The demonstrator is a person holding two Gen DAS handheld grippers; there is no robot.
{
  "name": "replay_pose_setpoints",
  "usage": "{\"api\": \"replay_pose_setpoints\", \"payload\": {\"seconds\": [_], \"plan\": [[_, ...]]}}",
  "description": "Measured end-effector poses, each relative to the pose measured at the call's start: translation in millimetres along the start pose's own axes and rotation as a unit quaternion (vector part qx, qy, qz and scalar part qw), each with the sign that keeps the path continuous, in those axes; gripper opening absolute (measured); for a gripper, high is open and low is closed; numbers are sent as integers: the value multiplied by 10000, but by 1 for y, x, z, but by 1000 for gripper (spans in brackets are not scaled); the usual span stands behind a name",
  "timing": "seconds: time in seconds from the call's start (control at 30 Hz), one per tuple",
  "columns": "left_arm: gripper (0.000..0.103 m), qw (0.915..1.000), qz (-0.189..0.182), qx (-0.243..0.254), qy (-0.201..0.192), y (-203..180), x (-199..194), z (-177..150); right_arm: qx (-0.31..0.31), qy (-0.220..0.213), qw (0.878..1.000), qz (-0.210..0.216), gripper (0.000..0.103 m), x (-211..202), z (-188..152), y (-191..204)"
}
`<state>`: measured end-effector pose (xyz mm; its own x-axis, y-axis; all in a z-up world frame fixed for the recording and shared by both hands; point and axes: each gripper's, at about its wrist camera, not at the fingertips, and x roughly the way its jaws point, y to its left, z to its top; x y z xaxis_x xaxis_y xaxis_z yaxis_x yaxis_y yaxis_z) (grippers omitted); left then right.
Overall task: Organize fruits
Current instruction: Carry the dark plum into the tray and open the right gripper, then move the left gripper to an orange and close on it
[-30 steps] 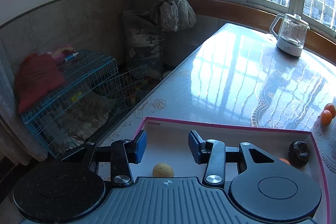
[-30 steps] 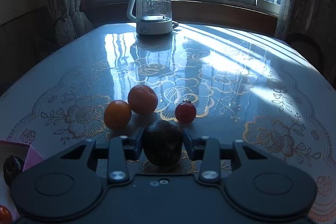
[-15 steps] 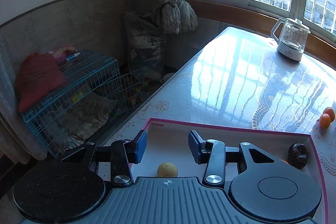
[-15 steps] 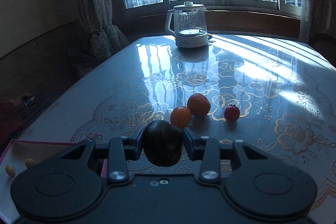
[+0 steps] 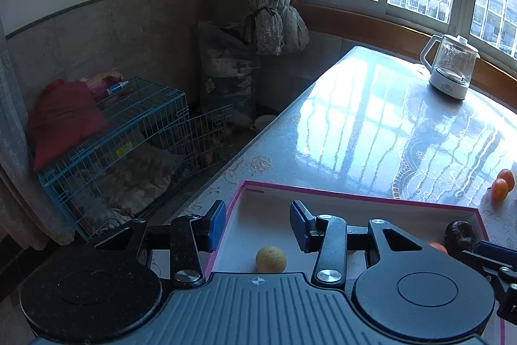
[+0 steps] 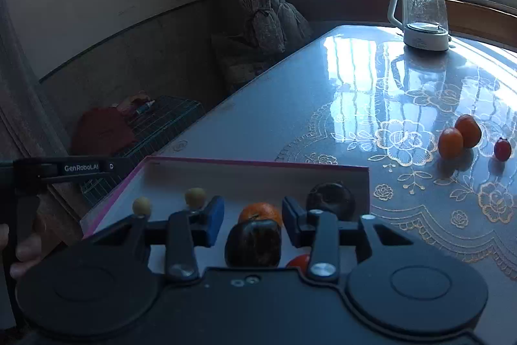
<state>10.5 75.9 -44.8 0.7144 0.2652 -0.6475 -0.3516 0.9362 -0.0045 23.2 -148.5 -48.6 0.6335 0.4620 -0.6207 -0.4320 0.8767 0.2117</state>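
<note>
My right gripper hangs over the pink-rimmed white box with its jaws opening. A dark wrinkled fruit sits low between the blue pads, and they no longer press it. Inside the box lie another dark fruit, an orange, a red fruit and two small yellow fruits. My left gripper stands open and empty over the box's left corner, above a yellow fruit. Two oranges and a cherry tomato remain on the table.
A glass kettle stands at the table's far end by the window. The box lies at the table's left edge, with a wire cage and a sack on the floor beyond. A hand holds the left gripper.
The right gripper swung left from the loose fruits to over the box with the dark fruit, which has now slipped lower between the jaws. The left gripper barely shifted.
</note>
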Motion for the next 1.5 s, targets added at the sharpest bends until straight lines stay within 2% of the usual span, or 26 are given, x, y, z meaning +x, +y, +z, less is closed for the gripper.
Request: {"api": "replay_pose_setpoints", "payload": {"seconds": [0.13, 0.2, 0.23, 0.27, 0.33, 0.4, 0.47, 0.6, 0.7, 0.83, 0.97, 1.07, 1.17, 1.2, 1.23, 1.3, 1.5], "plan": [[44, 10000, 24, -18, 22, 3, 0, -2, -150, 78, 9998, 60, 41, 4, -1, 12], [44, 10000, 16, -6, 13, 3, 0, -1, -150, 37, 9999, 37, 45, 3, 0, 13], [44, 10000, 13, 11, 3, 2, 0, 0, -146, -6, 9999, 3, 54, 1, 0, 12], [44, 10000, 5, 20, -2, 1, 0, 0, -139, -56, 9999, -41, 70, 0, 1, 12], [44, 10000, -36, 46, -9, -2, 0, 2, -144, -302, 9992, -234, 86, -9, 0, 6], [44, 9999, -82, 105, -23, -7, 0, 4, -144, -493, 9979, -392, 87, -18, 2, -1], [44, 9997, -170, 196, -38, -18, 1, 7, 10, -611, 9960, -655, 100, -28, 3, -12], [44, 9972, -512, 521, -132, -54, -2, 15, 482, -757, 9906, -1033, 100, -47, 1, -46], [44, 9923, -853, 855, -259, -95, -5, 20, 806, -887, 9841, -1310, 101, -65, -4, -70], [45, 9803, -1352, 1372, -429, -164, -8, 24, 1105, -1047, 9740, -1678, 101, -91, -15, -98], [45, 9694, -1662, 1756, -430, -230, -5, 21, 1358, -1143, 9653, -1915, 101, -113, -27, -120], [46, 9639, -1698, 1989, -499, -273, -1, 13, 1508, -1174, 9599, -2050, 101, -127, -36, -136], [47, 9600, -1759, 2146, -377, -307, 6, 7, 1625, -1176, 9553, -2170, 101, -136, -43, -147], [51, 9589, -1746, 2208, -362, -316, 8, 5, 1669, -1183, 9540, -2192, 101, -139, -45, -150], [57, 9586, -1691, 2261, -361, -323, 11, 3, 1711, -1190, 9527, -2212, 101, -142, -47, -154], [63, 9582, -1591, 2342, -408, -332, 14, -2, 1783, -1192, 9505, -2250, 101, -147, -51, -162], [63, 9613, -1501, 2305, -167, -348, 34, -7, 1944, -1227, 9463, -2271, 101, -154, -55, -178]]}}
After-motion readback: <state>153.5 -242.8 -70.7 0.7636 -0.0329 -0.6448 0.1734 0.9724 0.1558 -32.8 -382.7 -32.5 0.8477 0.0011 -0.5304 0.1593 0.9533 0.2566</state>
